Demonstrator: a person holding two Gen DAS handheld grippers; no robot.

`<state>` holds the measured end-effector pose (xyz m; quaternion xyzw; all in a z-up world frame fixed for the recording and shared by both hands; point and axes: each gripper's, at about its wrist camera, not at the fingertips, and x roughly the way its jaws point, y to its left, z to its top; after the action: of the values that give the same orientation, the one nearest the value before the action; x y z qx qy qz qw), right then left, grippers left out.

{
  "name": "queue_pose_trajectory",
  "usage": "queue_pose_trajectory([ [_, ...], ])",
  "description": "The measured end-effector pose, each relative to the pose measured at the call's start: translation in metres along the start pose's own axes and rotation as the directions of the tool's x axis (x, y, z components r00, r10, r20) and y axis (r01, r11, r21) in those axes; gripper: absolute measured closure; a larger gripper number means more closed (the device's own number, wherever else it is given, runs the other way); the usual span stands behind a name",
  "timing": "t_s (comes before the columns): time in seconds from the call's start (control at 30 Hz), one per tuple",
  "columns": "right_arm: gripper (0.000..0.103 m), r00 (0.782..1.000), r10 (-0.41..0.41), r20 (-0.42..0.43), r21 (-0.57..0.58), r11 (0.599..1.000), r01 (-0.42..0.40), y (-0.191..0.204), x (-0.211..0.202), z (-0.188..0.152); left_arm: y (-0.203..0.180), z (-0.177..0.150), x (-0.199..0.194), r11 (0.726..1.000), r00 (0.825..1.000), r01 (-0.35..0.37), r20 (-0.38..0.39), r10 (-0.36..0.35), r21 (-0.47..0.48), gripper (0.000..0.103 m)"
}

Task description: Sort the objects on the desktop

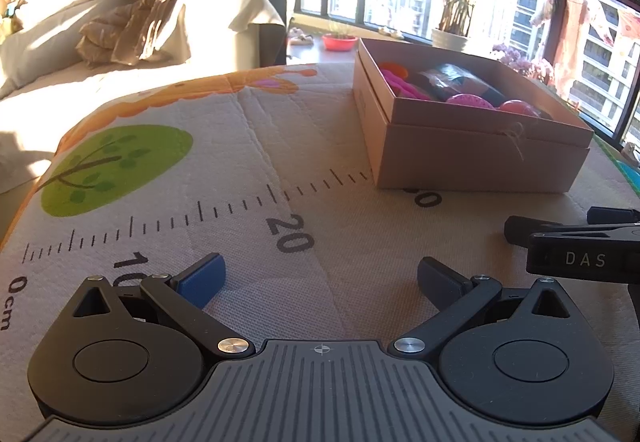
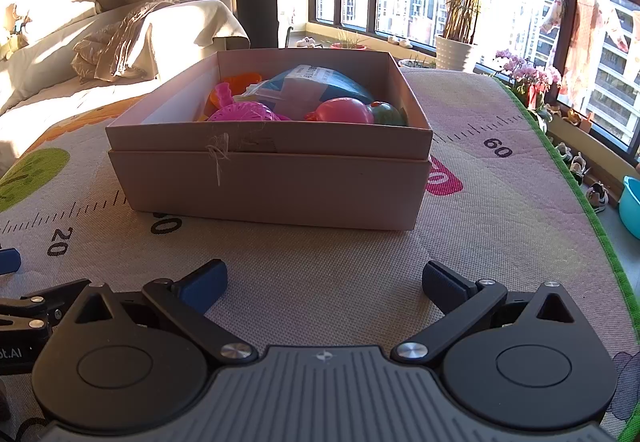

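**Both grippers wide apart over the mat, box of toys ahead**

The mat [image 2: 360, 262] covers the whole surface under me, pale and woven, printed with a ruler strip, a green tree [image 1: 116, 170] and a green border along its right edge.

On it sits the cardboard box [image 2: 272, 186], open at the top, its inner tray rising a little above the outer sleeve. From my right gripper [image 2: 324, 284] the box lies straight ahead and well apart from my fingertips, its long side turned square toward me and running left to right. From my left gripper [image 1: 320, 280] the same box [image 1: 472, 158] sits ahead and off to the right, one corner turned toward me, covering part of the ruler strip past the "20" mark.

Inside the box, from the right view: a blue plastic packet [image 2: 316, 86] lies at the back, tilted up toward the far wall. In front of it, against the near wall, rest a pink ball [image 2: 344, 111], a pink slotted ball [image 2: 244, 112] to its left, and a green toy [image 2: 386, 113] at the right end. An orange piece [image 2: 240, 80] shows at the far left.

My left jaws stand fully apart with nothing between them. My right jaws stand fully apart too, holding nothing. My right gripper also shows at the right edge of the left view, just beside my left one.
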<state>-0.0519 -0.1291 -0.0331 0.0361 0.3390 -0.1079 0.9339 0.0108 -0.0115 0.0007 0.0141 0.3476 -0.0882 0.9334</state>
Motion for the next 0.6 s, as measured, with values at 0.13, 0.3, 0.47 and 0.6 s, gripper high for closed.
queue_pose_trajectory([
  [0.13,0.000,1.000,0.000,0.000,0.000,1.000,0.000,0.0000,0.0000,0.0001,-0.0004,-0.0005,0.0004,1.000,1.000,-0.004,-0.001,0.004,0.003,0.000],
  [0.3,0.000,1.000,0.001,0.000,0.000,1.000,-0.001,0.0003,0.0005,0.0001,-0.0005,-0.0004,0.0005,1.000,1.000,-0.003,0.000,0.003,0.002,0.000],
  [0.47,0.000,1.000,0.000,0.000,0.001,1.000,0.000,0.0003,0.0006,0.0002,-0.0013,-0.0015,-0.0004,1.000,1.000,-0.001,0.000,0.001,-0.001,0.000],
  [0.6,0.000,1.000,0.001,0.000,0.002,1.000,-0.001,-0.0002,0.0004,0.0001,-0.0011,-0.0018,-0.0014,1.000,1.000,0.002,0.002,-0.002,-0.004,0.000],
])
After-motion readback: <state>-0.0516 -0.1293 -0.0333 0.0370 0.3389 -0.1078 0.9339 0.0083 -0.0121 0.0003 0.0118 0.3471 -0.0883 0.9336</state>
